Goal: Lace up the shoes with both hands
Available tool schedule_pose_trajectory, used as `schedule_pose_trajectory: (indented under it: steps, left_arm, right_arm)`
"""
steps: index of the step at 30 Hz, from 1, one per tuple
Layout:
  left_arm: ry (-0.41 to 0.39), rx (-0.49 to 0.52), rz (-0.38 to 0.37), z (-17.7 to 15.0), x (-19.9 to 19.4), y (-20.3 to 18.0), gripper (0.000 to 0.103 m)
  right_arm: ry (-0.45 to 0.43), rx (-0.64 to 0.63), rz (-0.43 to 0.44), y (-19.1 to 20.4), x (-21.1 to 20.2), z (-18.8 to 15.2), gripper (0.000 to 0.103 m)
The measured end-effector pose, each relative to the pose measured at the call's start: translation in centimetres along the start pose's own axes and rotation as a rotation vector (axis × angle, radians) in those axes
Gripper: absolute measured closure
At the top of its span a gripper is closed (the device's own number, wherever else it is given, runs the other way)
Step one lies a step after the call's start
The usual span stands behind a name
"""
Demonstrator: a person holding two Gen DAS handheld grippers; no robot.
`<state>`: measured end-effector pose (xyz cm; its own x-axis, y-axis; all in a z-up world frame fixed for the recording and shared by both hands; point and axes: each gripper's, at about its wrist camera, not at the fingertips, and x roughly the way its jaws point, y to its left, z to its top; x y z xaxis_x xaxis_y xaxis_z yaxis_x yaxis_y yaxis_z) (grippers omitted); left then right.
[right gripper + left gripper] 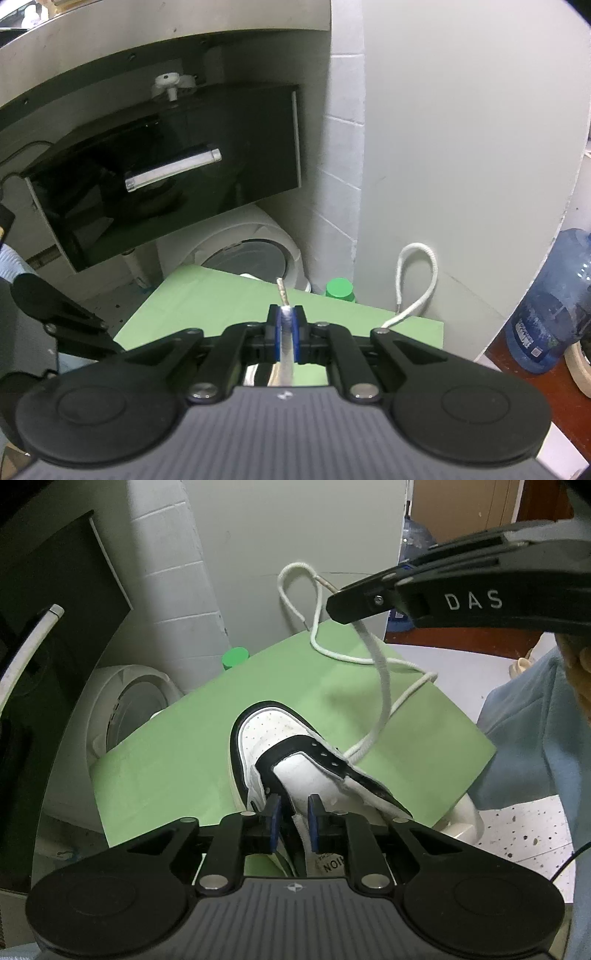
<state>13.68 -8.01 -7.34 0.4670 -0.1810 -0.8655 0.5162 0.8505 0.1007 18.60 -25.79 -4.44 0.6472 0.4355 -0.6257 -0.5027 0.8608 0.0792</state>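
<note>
At the near edge of a green mat [177, 760], the left gripper [294, 821] closes its blue pads on the tongue of a black-and-white sneaker [266, 738], pinning the light shoe, which would likely slide on the smooth mat if left free. The tongue looks soft and padded, so the firmer eyelet band just right of it may be the surer hold. From the right-hand eyelets a white lace [384, 686] runs up and away, limp and easily snagged, looping off the mat's far edge. Farther off, the right gripper [285, 332] is clamped shut on the lace just behind its stiff plastic tip [282, 291], the sensible place to pinch for threading. A green cap [339, 290] stands at the mat's far corner.
</note>
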Motion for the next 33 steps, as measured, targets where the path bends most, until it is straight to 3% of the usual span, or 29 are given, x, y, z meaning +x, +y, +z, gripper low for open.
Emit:
schedule_pose_trajectory:
  steps: [3,8,14,20,27,33]
  left_arm:
    - [0.000,0.000,0.013,0.0,0.4,-0.3,0.080]
    - [-0.002,-0.060,0.014,0.1,0.6,0.6,0.085]
    - [0.005,-0.331,-0.092,-0.2,0.7,4.5,0.091]
    - [0.027,-0.543,-0.191,-0.9,1.4,7.4,0.092]
    - [0.041,-0.728,-0.289,-2.0,2.2,9.5,0.092]
    - [0.045,-0.809,-0.325,-2.7,2.6,10.2,0.092]
  right_arm:
    - [0.006,-0.001,0.003,0.1,0.1,-0.1,0.097]
    - [0.016,0.000,0.017,0.1,0.2,-0.3,0.097]
    - [0.049,-0.066,0.143,1.5,0.9,-0.8,0.097]
    - [0.154,-0.207,0.250,4.1,2.9,-1.8,0.098]
    - [0.228,-0.428,0.261,6.2,5.2,-3.2,0.098]
    - [0.262,-0.465,0.240,6.5,6.3,-3.9,0.098]
